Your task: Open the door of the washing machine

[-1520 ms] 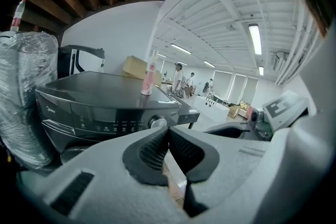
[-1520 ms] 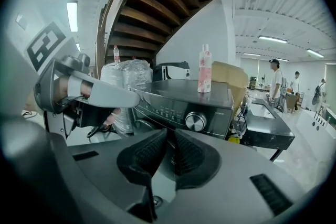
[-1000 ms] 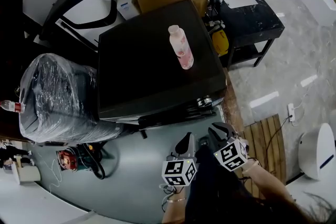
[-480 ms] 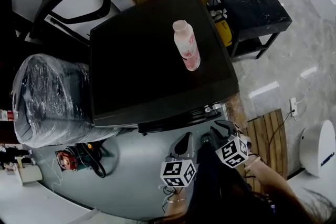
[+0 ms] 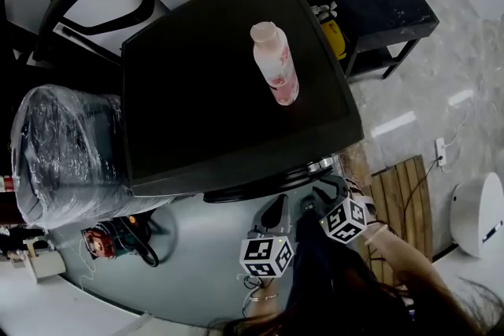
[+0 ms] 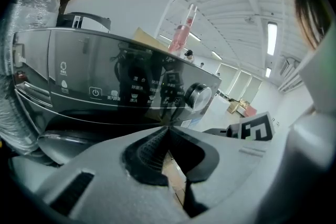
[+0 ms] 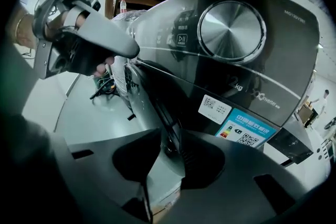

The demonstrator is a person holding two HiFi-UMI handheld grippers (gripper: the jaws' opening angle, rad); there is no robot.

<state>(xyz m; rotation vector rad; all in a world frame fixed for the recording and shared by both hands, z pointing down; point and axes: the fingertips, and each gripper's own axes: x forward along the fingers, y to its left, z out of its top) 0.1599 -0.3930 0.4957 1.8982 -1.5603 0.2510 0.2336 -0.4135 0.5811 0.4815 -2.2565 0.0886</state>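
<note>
My right tongs [image 7: 170, 139] have just been opening and now stand apart. The dark curved rim of the door [image 7: 157, 94] runs down into the gap between them. The pads do not look pressed on it, so I hold nothing yet. I judge I am lining up on that rim because it is the edge to pull. My left tongs [image 6: 168, 131] are closed tip to tip on nothing and sit just beside the right ones; I read them as simply parked there.

Both tongs are low and close to the front of the washing machine [image 5: 228, 98], tipped downward, the right more steeply. My right forearm [image 5: 394, 256] reaches in from the lower right of the head view. The door looks closed, flush under the control panel, with the silver dial [image 7: 231, 31] just above my right tongs. A pink bottle [image 5: 276, 63] stands on the machine's dark top. I judge a sharp tug could rock it, so the pull should be smooth.
</note>
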